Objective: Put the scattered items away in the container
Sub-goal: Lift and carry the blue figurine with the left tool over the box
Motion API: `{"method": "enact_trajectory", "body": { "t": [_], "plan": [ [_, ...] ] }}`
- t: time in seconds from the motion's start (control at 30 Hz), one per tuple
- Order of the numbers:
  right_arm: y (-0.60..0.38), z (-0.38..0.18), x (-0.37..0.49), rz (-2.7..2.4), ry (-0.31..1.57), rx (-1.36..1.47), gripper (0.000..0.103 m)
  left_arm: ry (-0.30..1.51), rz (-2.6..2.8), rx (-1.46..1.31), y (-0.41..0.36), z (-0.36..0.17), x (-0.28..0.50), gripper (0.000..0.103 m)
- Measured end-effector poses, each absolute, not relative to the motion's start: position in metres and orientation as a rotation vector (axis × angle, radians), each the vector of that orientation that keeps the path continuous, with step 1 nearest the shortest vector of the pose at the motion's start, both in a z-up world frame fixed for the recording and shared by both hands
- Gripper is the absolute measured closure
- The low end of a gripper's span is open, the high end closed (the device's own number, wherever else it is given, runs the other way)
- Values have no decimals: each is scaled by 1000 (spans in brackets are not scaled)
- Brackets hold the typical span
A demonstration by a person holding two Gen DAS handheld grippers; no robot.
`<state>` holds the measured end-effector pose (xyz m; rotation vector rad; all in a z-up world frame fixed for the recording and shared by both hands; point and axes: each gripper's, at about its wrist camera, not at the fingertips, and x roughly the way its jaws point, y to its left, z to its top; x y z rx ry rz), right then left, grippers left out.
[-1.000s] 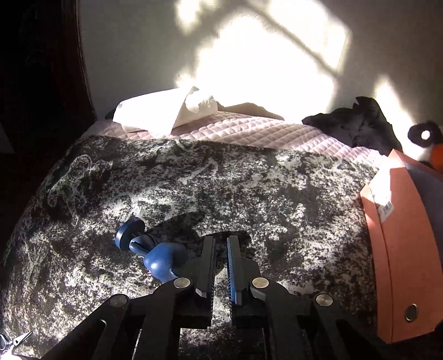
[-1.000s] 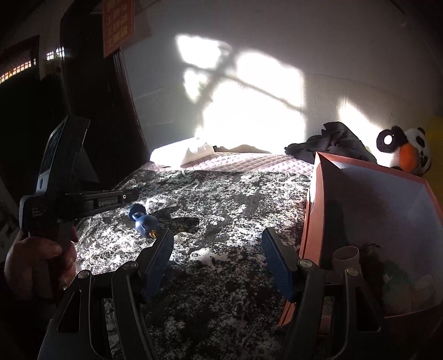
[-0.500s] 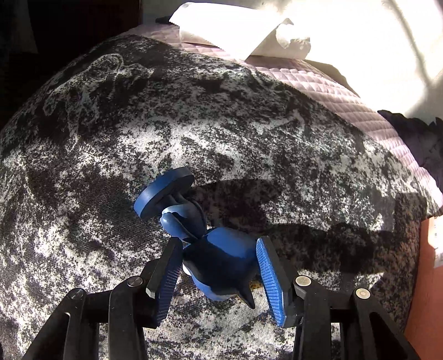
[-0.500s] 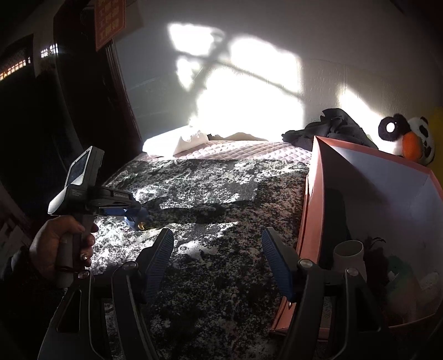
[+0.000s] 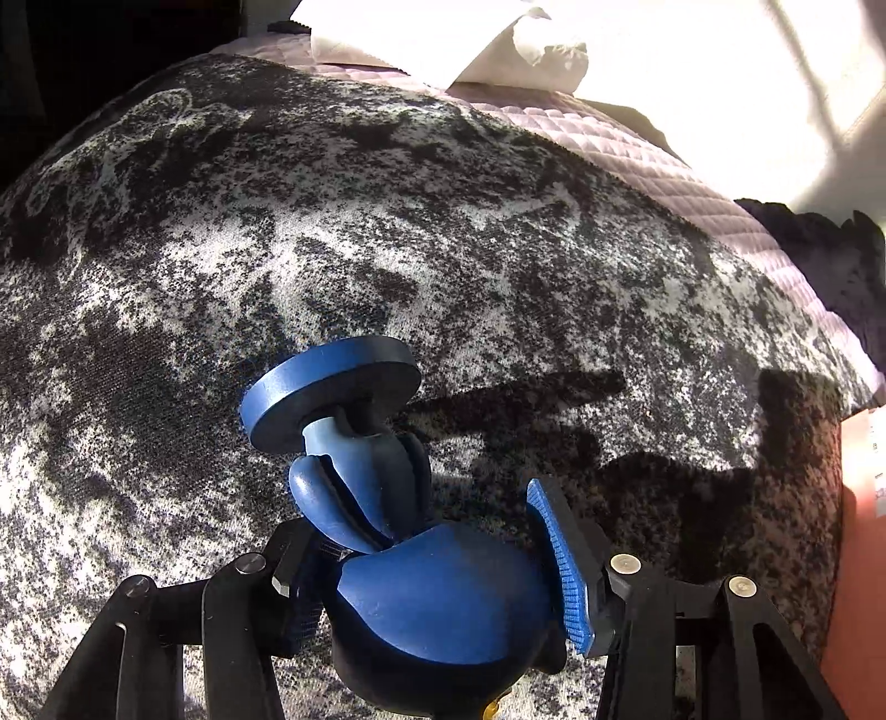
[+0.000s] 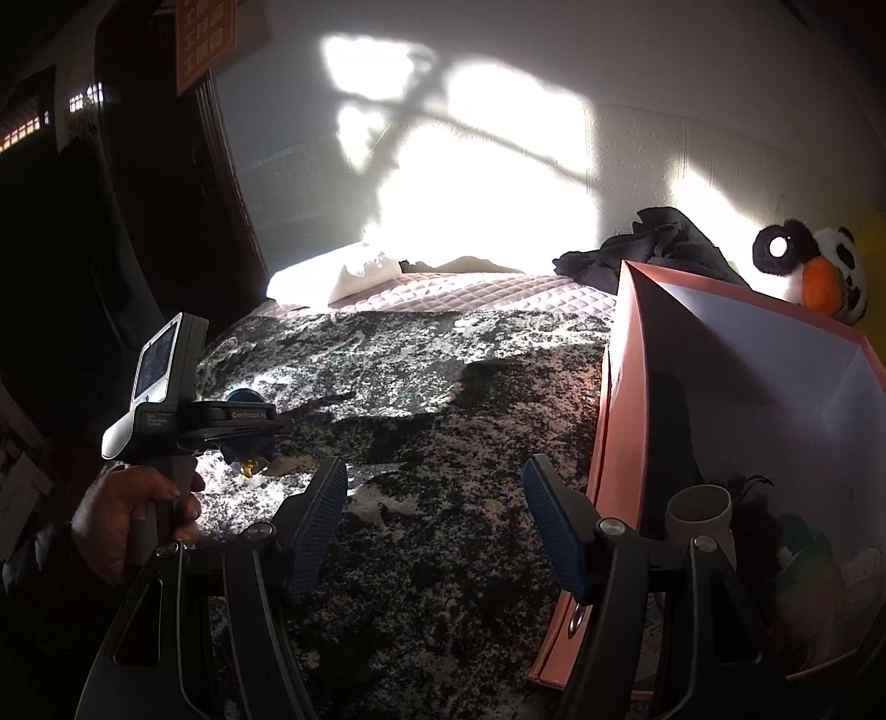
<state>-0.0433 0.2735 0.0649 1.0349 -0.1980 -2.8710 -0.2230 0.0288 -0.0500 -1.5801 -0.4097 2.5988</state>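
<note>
Your left tongs (image 5: 443, 559), pinched together 1 second ago, are now standing apart and lowered around the blue rubber toy with a disc-shaped base (image 5: 387, 498) lying on the black-and-white mottled blanket (image 5: 498, 249). Its rounded body is sitting between the 2 pads, apparently unclamped, so pickup is pending. Your right tongs (image 6: 434, 526) are hanging apart, empty, beside the orange cardboard box (image 6: 620, 387).

The left hand-held gripper (image 6: 249, 437) bears small pale lettering along its black side bar, too small to read. An orange sign (image 6: 221, 41) on the dark wall carries pale, illegible characters.
</note>
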Motion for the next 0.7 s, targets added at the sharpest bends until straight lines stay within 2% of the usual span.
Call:
{"method": "enact_trajectory", "body": {
  "t": [0.3,0.7],
  "plan": [
    [280,94,-18,-2913,-224,935,34,-272,2608,-1407,61,20,-177,47],
    [348,139,47,-3047,-364,775,34,-5,2593,-1062,178,132,-86,47]
  ]
}}
